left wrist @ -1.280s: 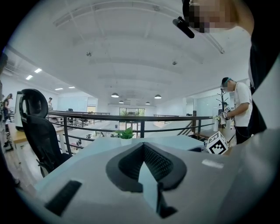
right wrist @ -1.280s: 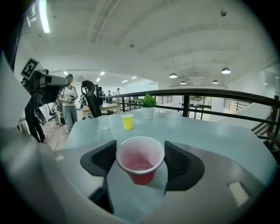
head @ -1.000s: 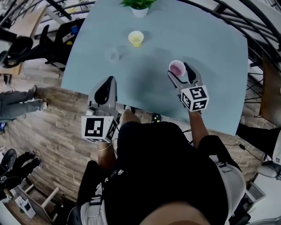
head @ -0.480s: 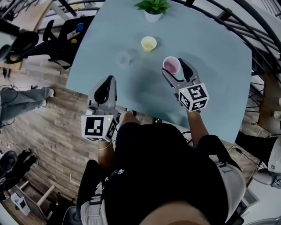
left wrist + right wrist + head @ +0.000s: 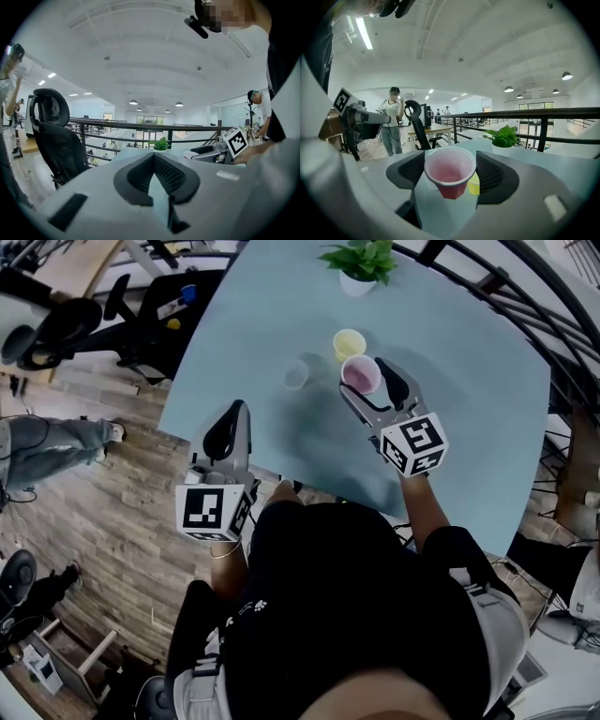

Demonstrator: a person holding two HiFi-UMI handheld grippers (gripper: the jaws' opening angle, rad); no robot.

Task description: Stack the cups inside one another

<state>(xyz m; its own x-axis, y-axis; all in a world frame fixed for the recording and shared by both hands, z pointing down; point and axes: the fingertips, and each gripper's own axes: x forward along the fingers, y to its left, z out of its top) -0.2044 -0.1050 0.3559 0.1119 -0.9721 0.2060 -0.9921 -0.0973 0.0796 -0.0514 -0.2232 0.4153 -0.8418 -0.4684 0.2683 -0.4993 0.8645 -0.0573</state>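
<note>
Right gripper (image 5: 369,382) grips the pink cup (image 5: 450,176) just beside the yellow cup (image 5: 349,343), probably airborne, left gripper (image 5: 234,416) pinched shut and empty: come in off-centre and its base could clip yellow's rim, tipping it.

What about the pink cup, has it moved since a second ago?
Yes. The pink cup, in the right gripper, has closed in on the yellow cup.

The head camera looked steeply down at the counter (image 5: 469,427); cameras on left tongs (image 5: 238,411) and right tongs (image 5: 367,381) faced the far potted plant (image 5: 359,263), shared by all.
</note>
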